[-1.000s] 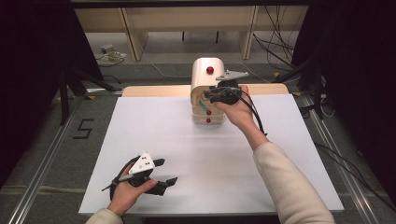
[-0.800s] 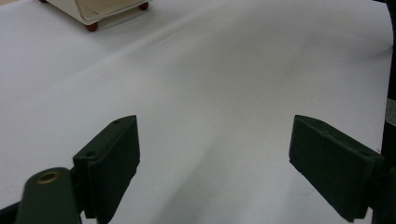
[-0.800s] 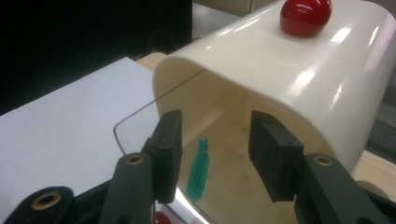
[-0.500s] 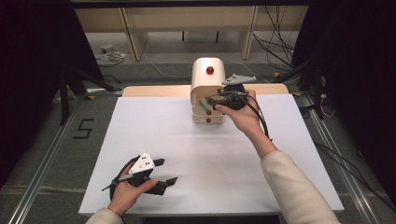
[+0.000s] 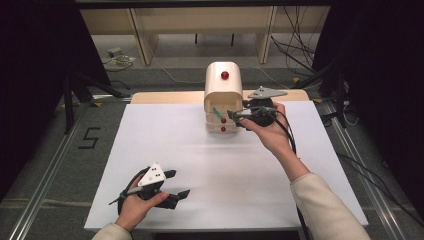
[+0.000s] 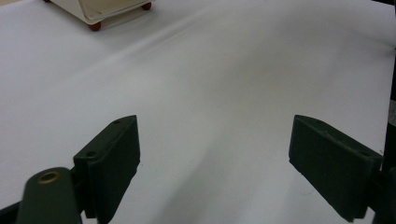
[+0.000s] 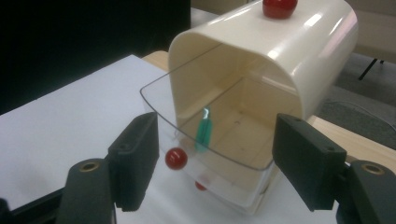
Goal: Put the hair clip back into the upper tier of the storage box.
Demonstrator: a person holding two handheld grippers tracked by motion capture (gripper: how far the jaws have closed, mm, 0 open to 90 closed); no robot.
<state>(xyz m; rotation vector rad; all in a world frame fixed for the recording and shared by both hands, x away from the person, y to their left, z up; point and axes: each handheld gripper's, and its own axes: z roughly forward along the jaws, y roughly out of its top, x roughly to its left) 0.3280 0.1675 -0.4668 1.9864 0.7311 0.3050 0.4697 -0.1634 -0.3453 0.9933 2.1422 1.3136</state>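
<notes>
Cream plastic forms the box (image 5: 223, 95), domed, with a red knob (image 7: 279, 6) on top and a clear drawer (image 7: 205, 154) pulled out, a green item (image 7: 203, 130) inside; it is set at the desk's (image 5: 200, 165) far edge. The right gripper (image 7: 215, 158) has just been opening, fingers wide, the drawer's red knob (image 7: 176, 158) just beyond them, untouched. The left gripper (image 5: 172, 187), fingers wide, is rested near the desk's front

My left hand (image 5: 134, 207) low at lower left of high view, holding black two-jaw left gripper (image 5: 177, 185), jaws spread wide, nothing between. My right arm stretched toward upper centre; black right gripper (image 5: 233, 116) jaws just been opening, pads clear, nothing gripped.
</notes>
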